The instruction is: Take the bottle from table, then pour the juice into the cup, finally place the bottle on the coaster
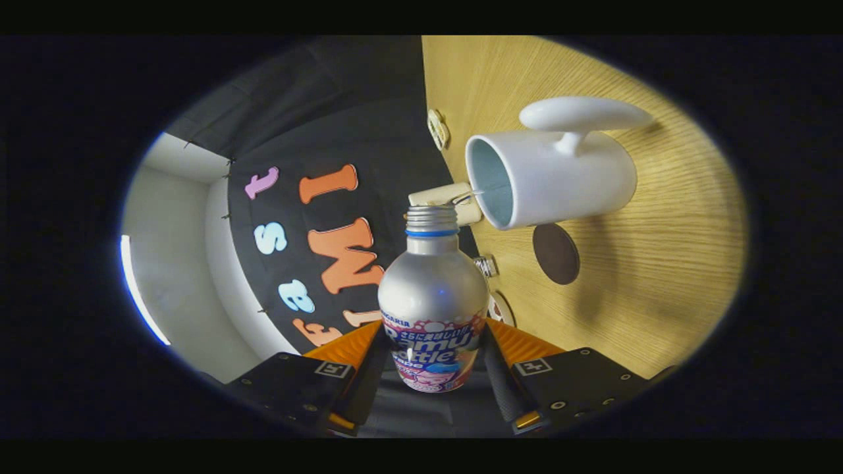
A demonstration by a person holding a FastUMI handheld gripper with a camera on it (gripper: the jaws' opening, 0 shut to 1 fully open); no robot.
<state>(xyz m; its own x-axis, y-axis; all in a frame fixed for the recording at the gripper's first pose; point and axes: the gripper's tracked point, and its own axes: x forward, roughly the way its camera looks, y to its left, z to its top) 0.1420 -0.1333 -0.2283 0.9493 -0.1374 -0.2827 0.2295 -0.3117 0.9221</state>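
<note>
A silver bottle (433,296) with a printed label and an open threaded neck sits between my fingers, and my gripper (431,355) is shut on its lower body. The whole view is rolled on its side, so the bottle is tipped with its mouth pointing toward the white mug (550,176). The mug stands on the wooden table (658,263), its opening facing the bottle's neck and its handle on the far side. A round dark brown coaster (556,253) lies flat on the table just beside the mug's base, beyond my right finger.
A pale clothespin-like clip (444,197) sits at the table edge between the bottle's neck and the mug's rim. Small tags (438,128) lie along the table edge by the black cloth wall. A white wall panel stands behind the cloth.
</note>
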